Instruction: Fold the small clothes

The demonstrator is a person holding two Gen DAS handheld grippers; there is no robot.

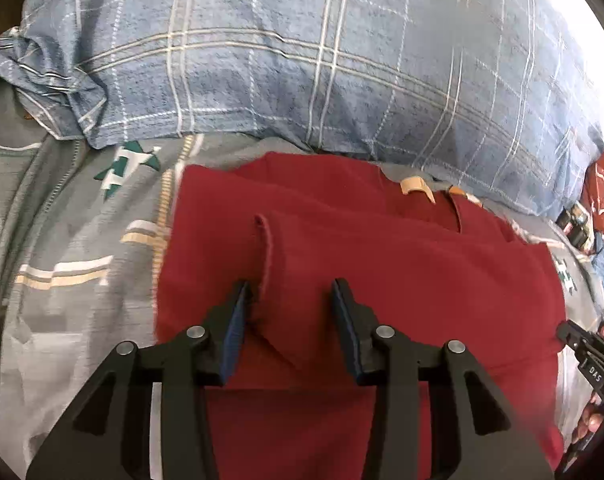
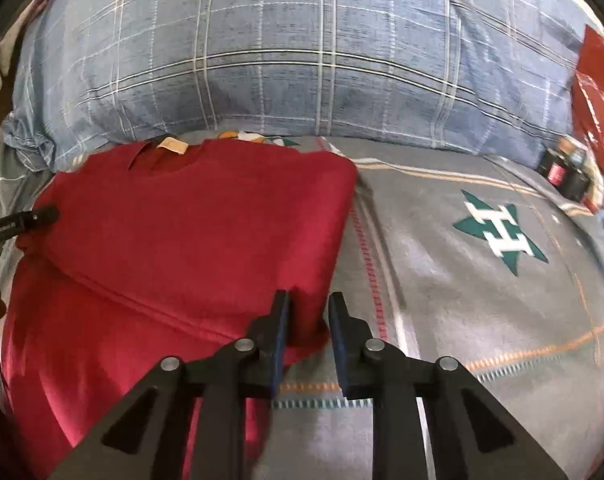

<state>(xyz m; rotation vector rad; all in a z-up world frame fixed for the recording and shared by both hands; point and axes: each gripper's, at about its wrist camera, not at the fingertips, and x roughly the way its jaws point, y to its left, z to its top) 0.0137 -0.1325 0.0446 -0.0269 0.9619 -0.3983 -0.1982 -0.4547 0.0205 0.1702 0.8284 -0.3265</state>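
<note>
Left wrist view: left claw (image 1: 289, 292) spread wide, gripping nothing, poised over red shirt (image 1: 362, 264) beside a raised fold ridge; shirt folded, lying on grey patterned bedspread (image 1: 74, 248); blue plaid pillow (image 1: 302, 60) behind; right claw's tip at far right edge. Right wrist view: right claw (image 2: 308, 304) parted, straddling right edge of red shirt (image 2: 190, 232), not clamped; grey bedspread (image 2: 482, 300) with green star emblem (image 2: 502, 236); red plastic bag (image 2: 598, 104) far right.

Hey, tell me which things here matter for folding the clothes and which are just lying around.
For the job: red shirt; left gripper; right gripper.
Lying about: blue plaid pillow; grey patterned bedsheet; red plastic bag; small dark jars.
</note>
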